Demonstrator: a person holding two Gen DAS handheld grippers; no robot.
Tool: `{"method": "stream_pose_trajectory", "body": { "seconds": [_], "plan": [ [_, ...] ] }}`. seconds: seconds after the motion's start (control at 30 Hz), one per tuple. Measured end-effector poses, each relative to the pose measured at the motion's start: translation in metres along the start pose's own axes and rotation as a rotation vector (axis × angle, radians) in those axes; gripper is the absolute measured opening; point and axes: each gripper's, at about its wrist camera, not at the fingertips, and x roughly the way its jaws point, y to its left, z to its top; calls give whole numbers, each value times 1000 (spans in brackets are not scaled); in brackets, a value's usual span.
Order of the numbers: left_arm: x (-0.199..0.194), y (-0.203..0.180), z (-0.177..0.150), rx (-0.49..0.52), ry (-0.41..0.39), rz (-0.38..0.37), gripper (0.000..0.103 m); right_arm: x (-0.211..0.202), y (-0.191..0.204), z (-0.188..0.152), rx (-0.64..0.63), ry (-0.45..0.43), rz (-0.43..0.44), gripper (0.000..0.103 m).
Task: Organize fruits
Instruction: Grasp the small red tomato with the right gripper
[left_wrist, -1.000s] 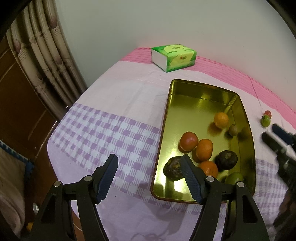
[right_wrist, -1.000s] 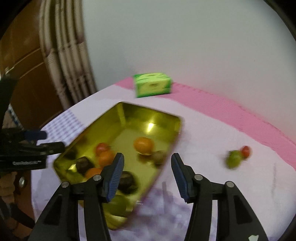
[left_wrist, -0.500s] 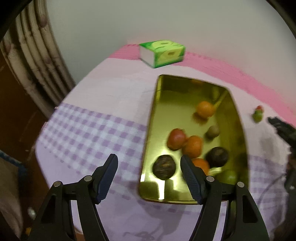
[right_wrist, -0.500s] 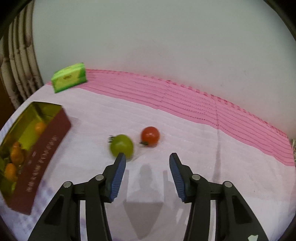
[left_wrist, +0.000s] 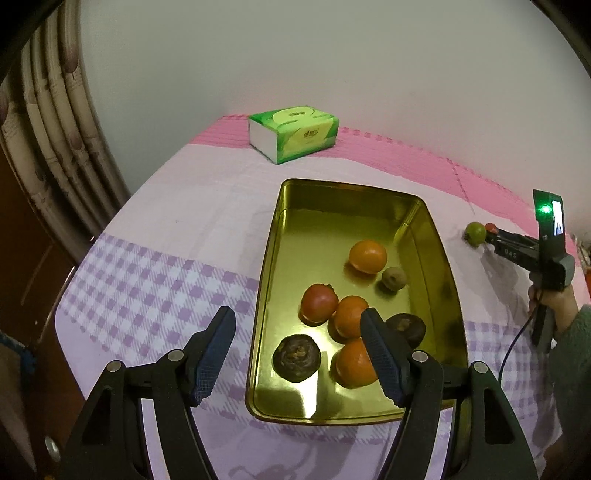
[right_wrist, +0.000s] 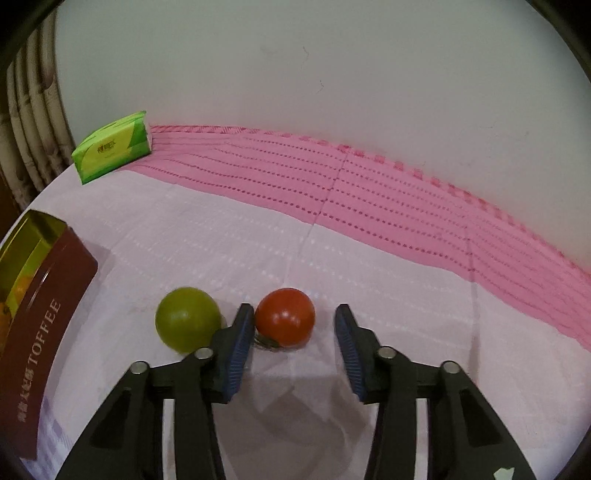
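Note:
A gold tin tray (left_wrist: 280, 236) holds several fruits: oranges (left_wrist: 367, 256), a red tomato (left_wrist: 318, 302), dark brown fruits (left_wrist: 296, 357) and a small kiwi (left_wrist: 393, 278). My left gripper (left_wrist: 297, 338) is open and empty, hovering over the tray's near end. My right gripper (right_wrist: 293, 325) is open around a small red tomato (right_wrist: 285, 321) on the cloth; its left finger stands between the tomato and a green fruit (right_wrist: 186, 324). The right gripper also shows in the left wrist view (left_wrist: 496, 238), beside the green fruit (left_wrist: 475, 232).
A green tissue box (left_wrist: 293, 133) stands at the table's back, also in the right wrist view (right_wrist: 112, 147). The tray's maroon side (right_wrist: 44, 325) is left of the green fruit. Curtains (left_wrist: 55, 122) hang left. A wall closes the far side.
My right gripper has moved forward and down, so the red tomato now sits between its fingers. The left gripper has drawn slightly nearer to the tray.

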Motion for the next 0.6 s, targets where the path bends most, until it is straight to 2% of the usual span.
{"method": "stream_pose_trajectory", "body": {
  "seconds": [0.1, 0.27, 0.47, 0.6],
  "plan": [
    [5, -3, 0, -1, 11, 29, 71, -1, 1, -1, -2, -3, 16, 29],
    [13, -27, 4, 47, 29, 41, 71, -7, -2, -9, -22, -4, 0, 28],
    [25, -89, 25, 128, 30, -46, 71, -25, -32, -33, 47, -6, -31, 28],
    [39, -136, 37, 189, 33, -95, 71, -42, -55, -54, 59, -2, -94, 28]
  ]
}}
